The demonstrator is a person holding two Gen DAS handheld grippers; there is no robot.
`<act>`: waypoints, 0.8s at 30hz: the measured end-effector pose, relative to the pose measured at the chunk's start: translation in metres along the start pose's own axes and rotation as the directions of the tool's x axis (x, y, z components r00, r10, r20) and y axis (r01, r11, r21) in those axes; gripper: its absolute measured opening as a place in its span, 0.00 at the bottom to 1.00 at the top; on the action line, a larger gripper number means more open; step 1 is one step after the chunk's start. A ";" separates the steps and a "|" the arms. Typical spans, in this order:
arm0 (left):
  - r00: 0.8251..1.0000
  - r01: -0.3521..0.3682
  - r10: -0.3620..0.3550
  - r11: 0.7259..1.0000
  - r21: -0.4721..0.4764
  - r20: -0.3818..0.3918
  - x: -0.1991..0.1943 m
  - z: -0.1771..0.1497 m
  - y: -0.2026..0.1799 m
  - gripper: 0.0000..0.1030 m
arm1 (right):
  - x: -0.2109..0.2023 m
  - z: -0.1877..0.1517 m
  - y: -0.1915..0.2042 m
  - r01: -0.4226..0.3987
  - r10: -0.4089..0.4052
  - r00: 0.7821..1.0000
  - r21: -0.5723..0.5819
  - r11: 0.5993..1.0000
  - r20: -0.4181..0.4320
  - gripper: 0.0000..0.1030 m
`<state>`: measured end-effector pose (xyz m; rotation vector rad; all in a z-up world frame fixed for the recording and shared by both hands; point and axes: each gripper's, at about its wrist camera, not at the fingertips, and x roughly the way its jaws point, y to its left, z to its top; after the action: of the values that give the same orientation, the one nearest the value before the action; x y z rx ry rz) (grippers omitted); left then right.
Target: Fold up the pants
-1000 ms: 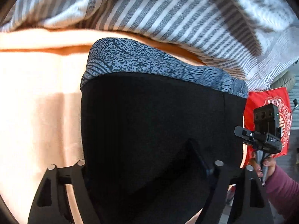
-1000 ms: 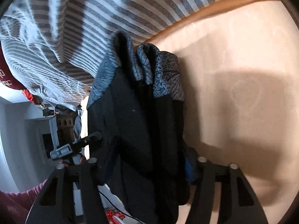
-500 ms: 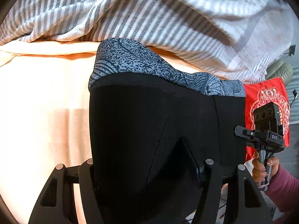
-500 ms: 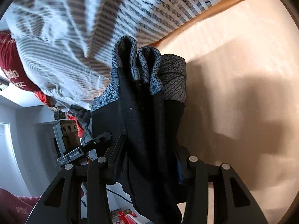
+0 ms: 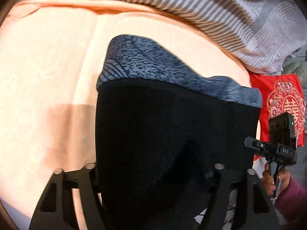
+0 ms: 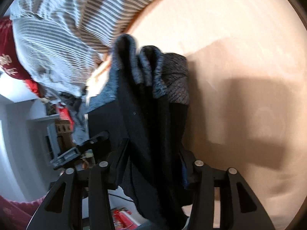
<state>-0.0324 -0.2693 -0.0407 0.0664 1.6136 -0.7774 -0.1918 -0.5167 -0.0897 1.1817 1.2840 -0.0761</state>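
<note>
The black pants (image 5: pixel 172 134) hang between both grippers above the peach bed (image 5: pixel 48 76), grey patterned waistband (image 5: pixel 153 67) farthest from the cameras. The left gripper (image 5: pixel 155 172) has its jaws clamped on cloth that hides the fingertips. The right gripper (image 6: pixel 151 164) pinches bunched, motion-blurred folds. A striped blanket (image 5: pixel 211 3) lies behind.

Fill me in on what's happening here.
A person is folding black pants with patterned blue-grey cuffs over a peach bedsheet. The left tongs and the right tongs are each clamped on the bunched fabric, holding it up off the sheet. A striped blanket lies behind.
</note>
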 end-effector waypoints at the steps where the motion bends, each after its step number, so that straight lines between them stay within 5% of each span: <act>1: 1.000 -0.014 0.014 1.000 0.010 0.013 -0.002 -0.002 0.000 0.75 | 0.000 -0.002 -0.001 0.018 -0.018 1.000 0.002 1.000 0.012 0.56; 5: 0.993 -0.109 0.108 0.993 0.038 0.043 -0.021 -0.004 -0.002 0.75 | -0.016 -0.009 0.013 0.155 -0.155 0.986 0.017 0.988 0.063 0.62; 9: 0.971 -0.228 0.218 0.968 0.108 0.096 -0.049 -0.020 -0.010 0.75 | -0.043 -0.018 0.031 0.299 -0.302 0.944 0.043 0.953 0.132 0.62; 14: 0.972 -0.223 0.204 0.959 0.173 0.120 -0.065 -0.041 -0.027 0.75 | -0.062 -0.039 0.051 0.418 -0.421 0.883 0.059 0.906 0.208 0.42; 24: 0.977 -0.214 0.203 0.955 0.206 0.072 -0.034 -0.069 -0.044 0.75 | -0.031 -0.081 0.066 0.478 -0.471 0.868 -0.007 0.878 0.155 0.40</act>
<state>-0.1052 -0.2548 0.0089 0.3630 1.4444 -0.7777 -0.2177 -0.4463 -0.0109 0.7809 1.4103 -0.4875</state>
